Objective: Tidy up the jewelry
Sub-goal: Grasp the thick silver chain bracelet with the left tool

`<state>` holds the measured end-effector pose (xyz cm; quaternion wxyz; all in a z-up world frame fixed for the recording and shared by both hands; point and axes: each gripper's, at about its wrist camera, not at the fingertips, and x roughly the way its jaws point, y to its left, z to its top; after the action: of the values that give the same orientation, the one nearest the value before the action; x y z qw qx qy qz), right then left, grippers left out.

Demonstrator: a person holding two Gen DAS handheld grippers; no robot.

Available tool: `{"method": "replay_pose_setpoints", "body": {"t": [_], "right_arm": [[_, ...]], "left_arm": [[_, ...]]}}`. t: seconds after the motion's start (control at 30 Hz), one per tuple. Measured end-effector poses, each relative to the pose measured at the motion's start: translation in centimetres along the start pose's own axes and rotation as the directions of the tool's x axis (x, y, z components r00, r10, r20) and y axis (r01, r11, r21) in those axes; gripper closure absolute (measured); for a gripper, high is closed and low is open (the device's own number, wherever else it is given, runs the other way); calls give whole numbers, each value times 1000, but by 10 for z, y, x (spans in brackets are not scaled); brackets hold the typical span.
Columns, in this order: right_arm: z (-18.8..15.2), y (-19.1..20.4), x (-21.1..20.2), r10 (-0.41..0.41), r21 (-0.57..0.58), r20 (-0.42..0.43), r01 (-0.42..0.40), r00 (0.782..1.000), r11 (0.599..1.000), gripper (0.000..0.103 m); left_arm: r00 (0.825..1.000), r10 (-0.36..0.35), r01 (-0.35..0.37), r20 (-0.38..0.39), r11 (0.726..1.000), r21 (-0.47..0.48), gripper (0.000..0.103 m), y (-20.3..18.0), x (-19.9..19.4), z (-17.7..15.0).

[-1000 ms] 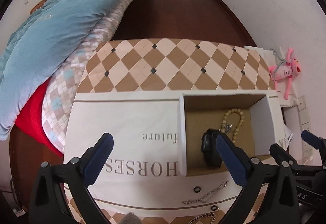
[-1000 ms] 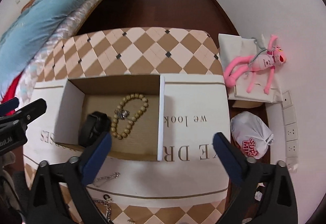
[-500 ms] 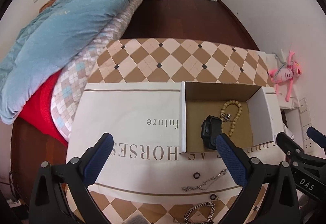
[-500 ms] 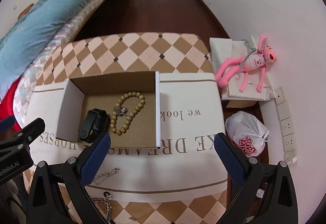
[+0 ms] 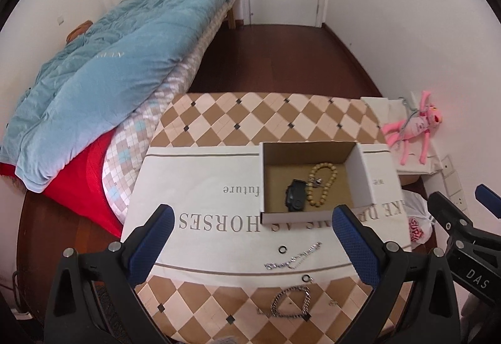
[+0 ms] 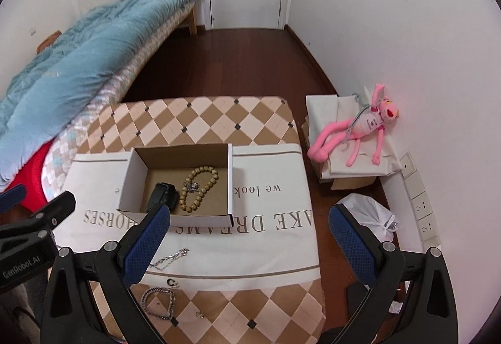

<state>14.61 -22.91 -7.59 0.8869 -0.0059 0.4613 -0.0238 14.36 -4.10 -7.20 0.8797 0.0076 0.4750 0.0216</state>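
Holding both grippers above the near edge of the tabletop (image 5: 219, 112), you keep the jaws of each one spread wide, with nothing between them. Your left gripper (image 5: 250, 234) hangs over the white cloth (image 5: 194, 181) with printed letters, and your right gripper (image 6: 250, 234) is over the right part of the same cloth.

On the cloth stands the open cardboard box (image 5: 363, 175). Inside it lie a bead bracelet (image 5: 322, 187) with a small silver charm and, just beside it on the left, a black watch (image 5: 296, 195).

Other jewelry is outside the box, near you. A thin silver chain (image 5: 294, 258) lies on the cloth, and a small black ring (image 5: 282, 249) is near its left side. A second small ring (image 5: 307, 278) sits at the edge of the cloth. A thicker silver chain (image 5: 291, 301) lies in a loop on the checkered tabletop, and a tiny metal piece (image 6: 200, 315) is to the right of it; what it is, you cannot tell.

A pink plush toy (image 6: 360, 128) lies on a box by the wall, and a bed with a blue blanket (image 5: 109, 78) is on the left.
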Motion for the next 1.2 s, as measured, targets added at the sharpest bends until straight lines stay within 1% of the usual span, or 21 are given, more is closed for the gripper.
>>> {"method": "replay_pose_setpoints", "body": {"t": [0.13, 0.2, 0.3, 0.4, 0.47, 0.57, 0.63, 0.67, 0.7, 0.8, 0.9, 0.97, 1.0, 1.03, 1.07, 1.1, 1.13, 1.17, 1.2], "right_arm": [[-4, -5, -29, 13, 16, 43, -13, 999, 1000, 1], [-6, -8, -41, 19, 23, 57, -21, 998, 1000, 1], [-12, -11, -50, 34, 40, 53, -36, 998, 999, 1], [-24, -16, -49, 53, 62, 21, -54, 998, 997, 0], [-37, -16, -43, 48, 65, -5, -47, 999, 997, 0], [-64, -19, -19, 68, 95, -84, -60, 994, 994, 1], [-82, -21, -4, 90, 114, -127, -75, 988, 991, 10], [-94, -21, 8, 97, 126, -160, -77, 982, 989, 21], [-103, -22, 18, 106, 133, -186, -82, 977, 988, 29], [-131, -23, 51, 136, 161, -266, -95, 954, 982, 38], [-152, -23, 72, 138, 173, -318, -86, 938, 981, 39], [-161, -25, 80, 139, 185, -335, -79, 932, 980, 39], [-165, -26, 84, 137, 191, -342, -74, 930, 979, 39], [-166, -27, 86, 136, 195, -346, -70, 928, 978, 39], [-169, -29, 88, 138, 202, -349, -69, 927, 977, 39], [-169, -30, 89, 137, 206, -351, -67, 926, 976, 39], [-169, -32, 91, 132, 208, -354, -60, 926, 976, 39], [-170, -34, 92, 129, 210, -359, -55, 924, 976, 39], [-170, -36, 93, 131, 215, -363, -54, 922, 975, 39]], "left_arm": [[1000, -14, 14, 27, 1000, 6, 0, -4, -22, -3], [1000, -4, 4, 27, 1000, 0, 0, -5, -29, -5], [1000, 4, -4, 23, 1000, -4, 0, -2, -32, -11], [999, 28, -28, 18, 1000, -4, 0, 3, -25, -23], [999, 36, -37, -24, 999, -2, 0, 7, -10, -38], [995, 44, -43, -89, 999, 9, 0, 11, 18, -67], [987, 36, -32, -155, 999, 28, 1, 10, 42, -87], [984, 35, -29, -174, 999, 35, 1, 9, 50, -94], [978, 29, -20, -207, 999, 45, 2, 7, 62, -104], [958, 6, 12, -285, 998, 60, 12, -1, 90, -127], [944, -18, 44, -330, 996, 72, 16, -10, 109, -139], [932, -36, 68, -360, 995, 77, 19, -16, 121, -145], [929, -43, 77, -367, 994, 79, 25, -18, 125, -147], [924, -47, 85, -379, 993, 84, 28, -22, 130, -149], [921, -43, 84, -387, 992, 90, 36, -25, 134, -152], [919, -39, 84, -393, 992, 96, 42, -28, 136, -153], [926, -41, 84, -376, 992, 99, 44, -30, 135, -153], [930, -35, 78, -366, 991, 106, 48, -32, 134, -153], [933, -43, 88, -357, 990, 110, 57, -35, 133, -153]]}}
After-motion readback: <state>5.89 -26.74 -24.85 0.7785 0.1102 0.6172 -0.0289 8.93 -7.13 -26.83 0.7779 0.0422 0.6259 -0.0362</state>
